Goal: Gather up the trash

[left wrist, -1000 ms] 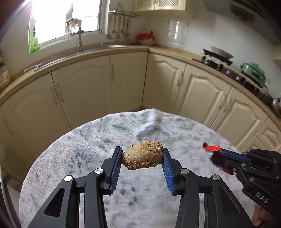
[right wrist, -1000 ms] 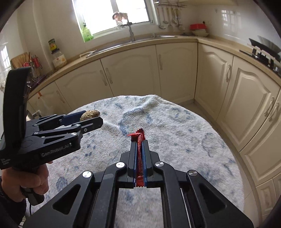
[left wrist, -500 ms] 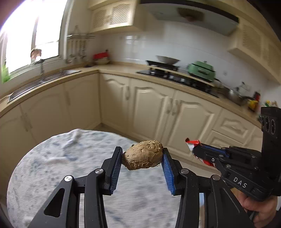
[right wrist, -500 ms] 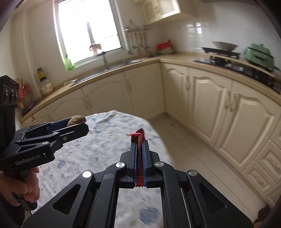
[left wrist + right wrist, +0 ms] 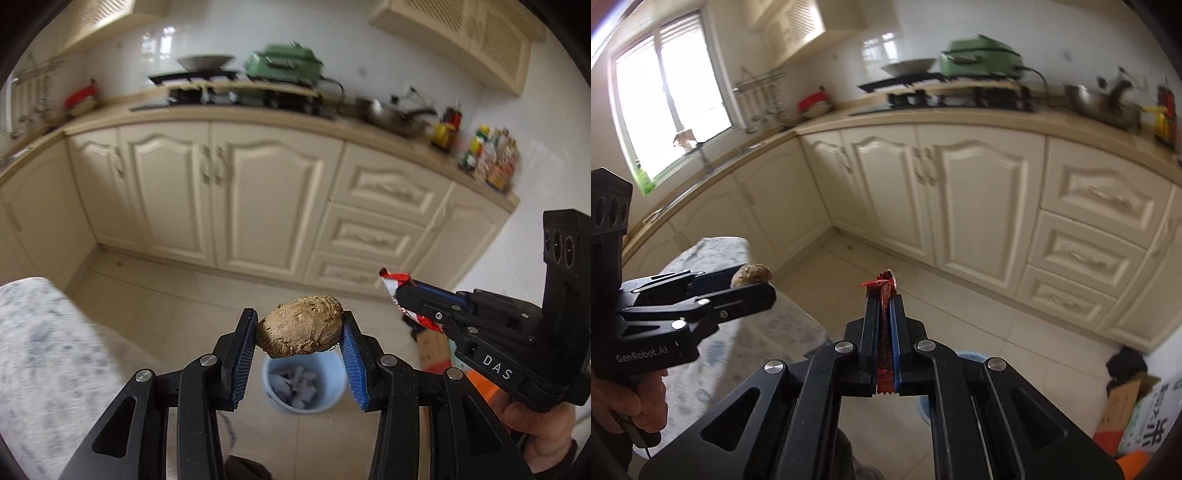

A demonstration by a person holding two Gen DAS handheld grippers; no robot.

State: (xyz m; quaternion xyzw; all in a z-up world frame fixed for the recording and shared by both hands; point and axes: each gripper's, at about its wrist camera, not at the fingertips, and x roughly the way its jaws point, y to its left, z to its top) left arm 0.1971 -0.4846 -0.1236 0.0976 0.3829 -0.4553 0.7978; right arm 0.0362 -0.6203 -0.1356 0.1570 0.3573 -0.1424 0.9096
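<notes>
Brown lump [image 5: 300,326] clamped in left claw [image 5: 299,332] above blue bin [image 5: 325,400]; right claw [image 5: 884,317] pinching red wrapper [image 5: 884,295].

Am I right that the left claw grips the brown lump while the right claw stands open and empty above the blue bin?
Not quite: the right claw is shut on a red wrapper, as the right wrist view shows. The left claw does grip the brown lump, above the blue bin.

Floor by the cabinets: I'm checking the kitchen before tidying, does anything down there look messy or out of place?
Mostly tidy. In the right wrist view, a dark bundle and cardboard boxes sit heaped in the corner. The blue bin stands upright with crumpled paper inside. No spill visible.
</notes>
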